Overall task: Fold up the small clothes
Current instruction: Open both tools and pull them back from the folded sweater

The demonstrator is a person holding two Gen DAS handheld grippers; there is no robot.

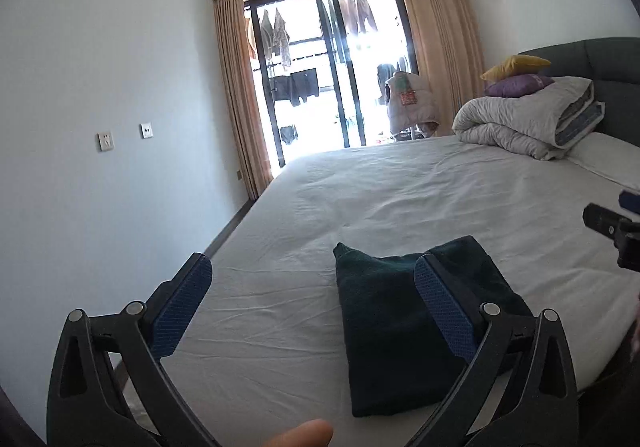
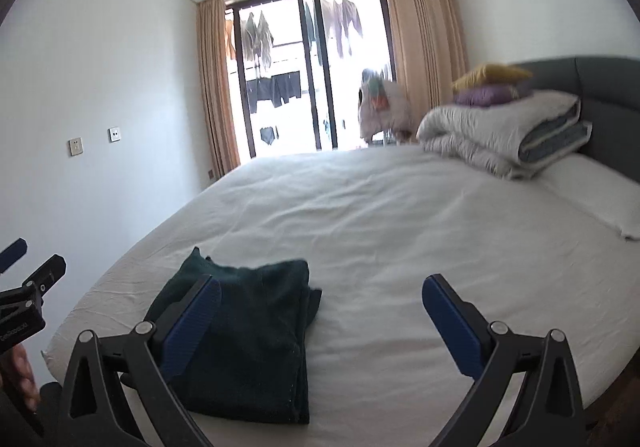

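A bedroom with a glass balcony door (image 1: 320, 67) and peach curtains; the work surface is a bed under a wrinkled white sheet (image 1: 400, 183), a rolled grey duvet (image 1: 528, 119) piled at the headboard end. The dark green garment (image 2: 248, 331) lies folded into a compact rectangle near the bed's near edge. The left gripper (image 1: 312, 303) and right gripper (image 2: 322, 323) both hang above it with jaws spread wide, holding nothing. The fabric looks soft, light and limp, probably a thick knit; pinching a layered corner or edge should keep the folds together.
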